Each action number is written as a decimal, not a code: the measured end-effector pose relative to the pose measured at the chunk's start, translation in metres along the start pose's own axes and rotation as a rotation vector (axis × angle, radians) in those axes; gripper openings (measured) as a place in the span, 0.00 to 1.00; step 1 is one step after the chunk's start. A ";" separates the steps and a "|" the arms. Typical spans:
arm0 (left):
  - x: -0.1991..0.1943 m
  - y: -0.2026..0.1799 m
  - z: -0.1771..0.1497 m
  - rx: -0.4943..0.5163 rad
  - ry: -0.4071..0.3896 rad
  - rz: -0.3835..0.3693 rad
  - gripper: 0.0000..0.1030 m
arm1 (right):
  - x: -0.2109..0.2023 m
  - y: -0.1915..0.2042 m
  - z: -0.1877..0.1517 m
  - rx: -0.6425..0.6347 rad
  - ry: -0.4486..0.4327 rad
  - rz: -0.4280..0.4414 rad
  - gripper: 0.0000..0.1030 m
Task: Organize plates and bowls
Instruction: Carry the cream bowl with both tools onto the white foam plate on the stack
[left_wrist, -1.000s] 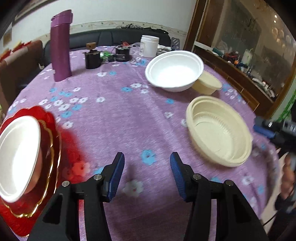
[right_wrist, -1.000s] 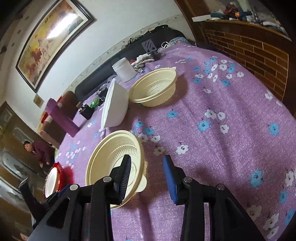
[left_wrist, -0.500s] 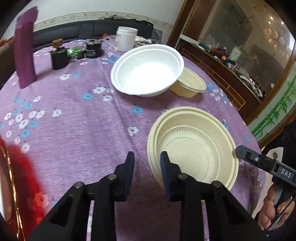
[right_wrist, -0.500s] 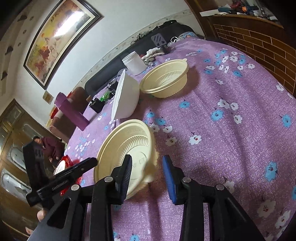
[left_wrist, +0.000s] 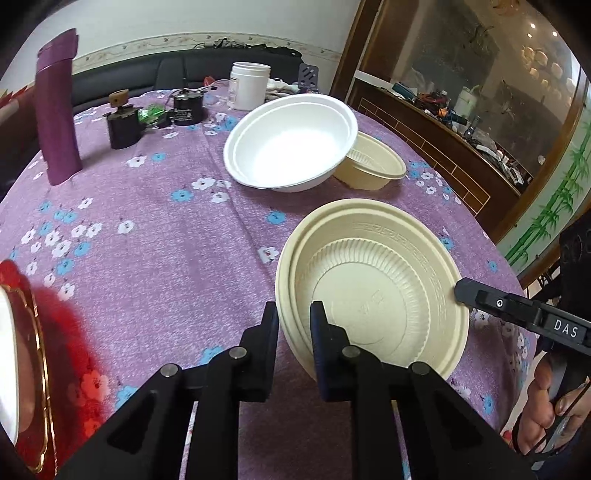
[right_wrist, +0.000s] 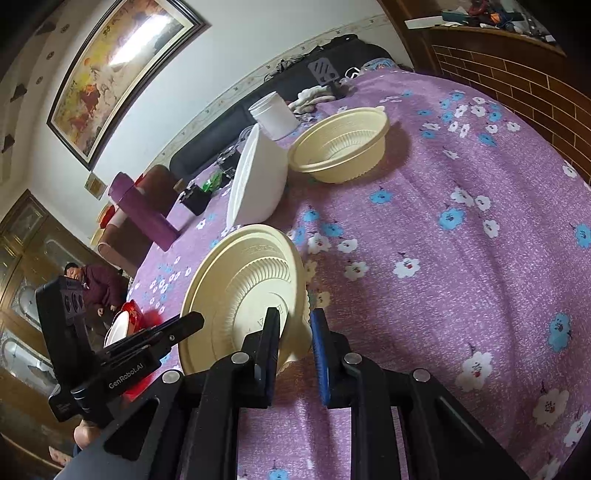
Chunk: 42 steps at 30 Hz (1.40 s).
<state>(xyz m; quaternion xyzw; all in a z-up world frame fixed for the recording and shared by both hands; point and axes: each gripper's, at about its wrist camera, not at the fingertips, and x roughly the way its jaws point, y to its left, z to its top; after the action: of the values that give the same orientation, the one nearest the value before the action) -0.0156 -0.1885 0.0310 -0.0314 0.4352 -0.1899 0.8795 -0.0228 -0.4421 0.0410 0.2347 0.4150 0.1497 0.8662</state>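
Left gripper (left_wrist: 293, 323) fingers clamping cream bowl (left_wrist: 373, 284) near rim, right gripper (right_wrist: 295, 332) fingers pinching opposite rim, bare purple desk (left_wrist: 155, 258) left of fingers

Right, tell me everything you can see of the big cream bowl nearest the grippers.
The big cream bowl looks like thin moulded plastic: a wide stepped rim with a key-pattern band, a ribbed ring inside and a flat embossed bottom. It is empty and sits on the purple flowered tablecloth, in front of the white bowl. The left gripper straddles its near-left rim, the right gripper the opposite rim; neither is clearly clamped.
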 end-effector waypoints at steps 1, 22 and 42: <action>-0.002 0.001 -0.001 -0.002 -0.002 0.003 0.16 | 0.001 0.002 0.000 -0.002 0.002 0.004 0.18; -0.083 0.054 -0.008 -0.097 -0.138 0.120 0.17 | 0.016 0.085 0.007 -0.102 0.048 0.112 0.18; -0.180 0.170 -0.049 -0.317 -0.273 0.291 0.21 | 0.099 0.227 -0.001 -0.232 0.222 0.273 0.19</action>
<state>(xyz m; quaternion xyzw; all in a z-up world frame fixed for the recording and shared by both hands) -0.1002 0.0396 0.0993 -0.1313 0.3367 0.0153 0.9323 0.0221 -0.2047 0.0971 0.1694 0.4522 0.3375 0.8080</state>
